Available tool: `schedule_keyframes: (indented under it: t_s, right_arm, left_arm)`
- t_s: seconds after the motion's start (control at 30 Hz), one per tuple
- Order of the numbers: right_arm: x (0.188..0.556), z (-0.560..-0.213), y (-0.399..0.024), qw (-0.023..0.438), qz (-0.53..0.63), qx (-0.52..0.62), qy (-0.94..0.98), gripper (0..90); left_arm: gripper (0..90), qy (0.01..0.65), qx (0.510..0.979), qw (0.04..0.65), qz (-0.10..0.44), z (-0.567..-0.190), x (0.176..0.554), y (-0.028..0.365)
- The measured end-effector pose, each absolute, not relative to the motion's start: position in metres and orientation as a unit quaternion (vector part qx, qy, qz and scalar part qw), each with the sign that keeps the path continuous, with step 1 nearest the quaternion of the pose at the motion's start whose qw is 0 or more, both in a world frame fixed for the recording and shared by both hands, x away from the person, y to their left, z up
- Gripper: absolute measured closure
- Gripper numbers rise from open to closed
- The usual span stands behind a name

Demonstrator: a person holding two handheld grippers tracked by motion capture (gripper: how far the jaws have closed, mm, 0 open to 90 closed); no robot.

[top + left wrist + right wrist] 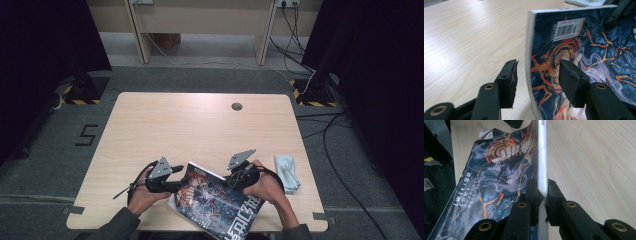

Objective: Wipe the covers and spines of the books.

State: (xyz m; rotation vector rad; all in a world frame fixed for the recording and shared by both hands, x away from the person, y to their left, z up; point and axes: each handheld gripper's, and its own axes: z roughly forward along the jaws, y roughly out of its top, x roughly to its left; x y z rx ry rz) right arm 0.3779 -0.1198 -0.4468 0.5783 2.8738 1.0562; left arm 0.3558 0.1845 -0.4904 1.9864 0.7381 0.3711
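Note:
A book (215, 200) with a dark blue and orange cover lies slanted at the table's front edge, between the two hands. My right gripper (233, 179) is shut on the book's right edge. In the right gripper view, both pads of that gripper (542, 186) press on the white edge of the book (494, 182). My left gripper (179, 186) is at the book's left edge. In the left gripper view, this gripper (537, 67) stands open. The book (599, 50) has its pale edge between the jaws, with a gap to the left pad (509, 77).
The wooden table (200, 125) has a small round hole (237, 106) near its far edge. A folded light blue cloth (286, 172) lies just right of my right hand. Dark curtains, stands and cables flank the table on the grey floor.

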Motion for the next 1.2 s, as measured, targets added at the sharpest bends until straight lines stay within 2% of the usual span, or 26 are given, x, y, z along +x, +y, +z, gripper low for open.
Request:
schedule_keyframes:
  t_s: [0.33, 0.7, 1.2]
  right_arm:
    - [0.378, -0.422, -0.125, 0.049, 0.345, 0.198, 0.916, 83.1]
    - [0.397, -0.388, -0.132, 0.097, 0.317, 0.223, 0.917, 83.2]
    - [0.433, -0.347, -0.134, 0.207, 0.249, 0.272, 0.906, 83.1]
  left_arm:
    - [38.1, 0.359, 0.807, 0.449, 0.136, -0.494, 0.348, 0.199]
    - [37.8, 0.382, 0.806, 0.433, 0.132, -0.498, 0.352, 0.205]
    - [37.9, 0.392, 0.810, 0.415, 0.133, -0.502, 0.353, 0.204]
